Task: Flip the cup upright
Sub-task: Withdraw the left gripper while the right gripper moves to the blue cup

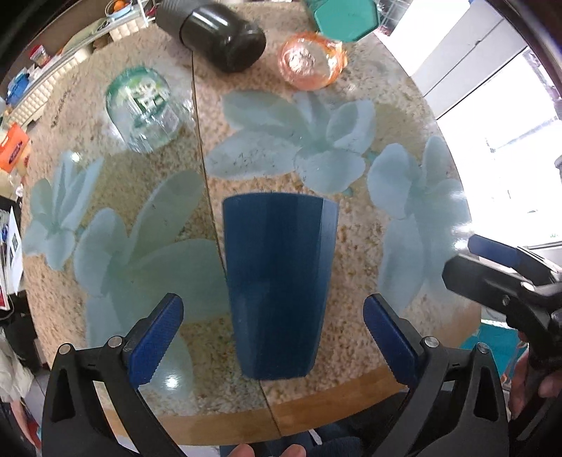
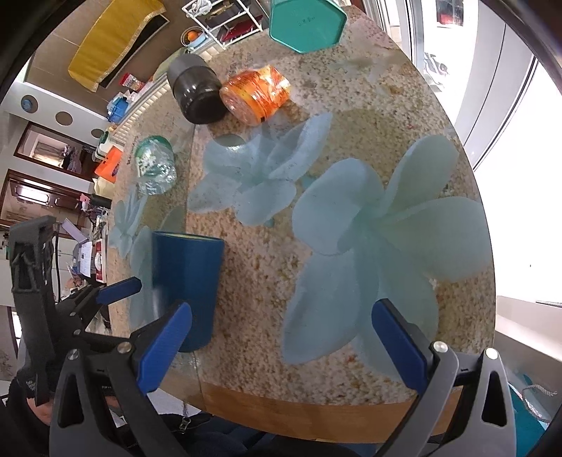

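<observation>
Left gripper [image 1: 273,346] jaws spread wide, nothing held, lined up on the blue cup [image 1: 279,284], which lies on its side on the table [image 1: 368,253] near the front edge, closed base toward the camera, mouth pointing away. Right gripper [image 2: 281,346] also released and empty, off to the cup's right over bare table. Looks like the approach step. Next: push the left jaws forward to straddle the body, clench, then rotate until the mouth faces up.

One blue cup [image 1: 279,284], three jars [image 1: 221,35], one lid [image 1: 346,17]
</observation>
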Demonstrator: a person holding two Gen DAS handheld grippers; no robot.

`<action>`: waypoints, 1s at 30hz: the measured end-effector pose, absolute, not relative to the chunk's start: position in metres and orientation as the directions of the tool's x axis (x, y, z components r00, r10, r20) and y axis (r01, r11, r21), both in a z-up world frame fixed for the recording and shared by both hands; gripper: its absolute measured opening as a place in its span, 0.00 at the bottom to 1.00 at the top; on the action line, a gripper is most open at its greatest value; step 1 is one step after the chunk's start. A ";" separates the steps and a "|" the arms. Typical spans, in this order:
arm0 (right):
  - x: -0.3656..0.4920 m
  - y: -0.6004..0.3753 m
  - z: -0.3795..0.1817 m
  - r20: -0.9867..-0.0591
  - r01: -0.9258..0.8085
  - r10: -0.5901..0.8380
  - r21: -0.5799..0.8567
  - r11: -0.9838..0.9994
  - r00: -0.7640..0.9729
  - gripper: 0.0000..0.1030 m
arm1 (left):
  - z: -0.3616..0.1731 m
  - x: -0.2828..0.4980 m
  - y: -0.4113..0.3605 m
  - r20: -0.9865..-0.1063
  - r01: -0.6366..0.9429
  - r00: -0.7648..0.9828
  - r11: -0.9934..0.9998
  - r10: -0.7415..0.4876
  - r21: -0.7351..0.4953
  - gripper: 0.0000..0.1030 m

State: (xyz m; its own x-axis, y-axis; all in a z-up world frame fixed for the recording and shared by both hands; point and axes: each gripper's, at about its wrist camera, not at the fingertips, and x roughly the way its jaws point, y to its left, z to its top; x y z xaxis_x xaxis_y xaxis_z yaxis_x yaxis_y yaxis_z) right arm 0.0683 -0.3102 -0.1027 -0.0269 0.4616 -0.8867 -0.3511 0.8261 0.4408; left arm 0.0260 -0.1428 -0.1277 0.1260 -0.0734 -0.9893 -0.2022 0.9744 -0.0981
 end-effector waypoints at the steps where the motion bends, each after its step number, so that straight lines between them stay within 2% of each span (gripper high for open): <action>1: 0.068 -0.310 -0.100 -0.884 -0.350 0.467 0.444 0.825 -0.021 1.00 | -0.122 0.022 -0.137 -0.989 -0.202 0.132 0.974 -0.074 -0.100 1.00; 8: 0.064 -0.295 -0.090 -0.884 -0.342 0.467 0.438 0.831 0.003 1.00 | -0.096 0.004 -0.110 -0.980 -0.193 0.183 0.974 -0.080 -0.116 1.00; 18: 0.055 -0.252 -0.084 -0.902 -0.295 0.430 0.399 0.868 0.045 1.00 | -0.088 -0.018 -0.054 -0.974 -0.120 0.181 0.980 -0.133 -0.156 1.00; 24: 0.051 -0.213 -0.104 -0.919 -0.258 0.395 0.384 0.887 -0.013 1.00 | -0.089 -0.024 -0.017 -0.972 -0.082 0.190 0.984 -0.140 -0.158 1.00; 30: 0.050 -0.179 -0.126 -0.956 -0.246 0.287 0.294 0.923 -0.068 1.00 | -0.102 -0.032 0.009 -0.971 -0.054 0.157 0.980 -0.178 -0.189 1.00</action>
State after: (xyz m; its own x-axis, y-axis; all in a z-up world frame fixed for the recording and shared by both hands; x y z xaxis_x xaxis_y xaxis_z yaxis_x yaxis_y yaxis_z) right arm 0.0500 -0.1794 -0.1259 -0.0676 0.2866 -0.9557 -0.2460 0.9235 0.2944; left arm -0.0325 0.0093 -0.1017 0.1569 -0.1785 -0.9714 -0.0543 0.9805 -0.1889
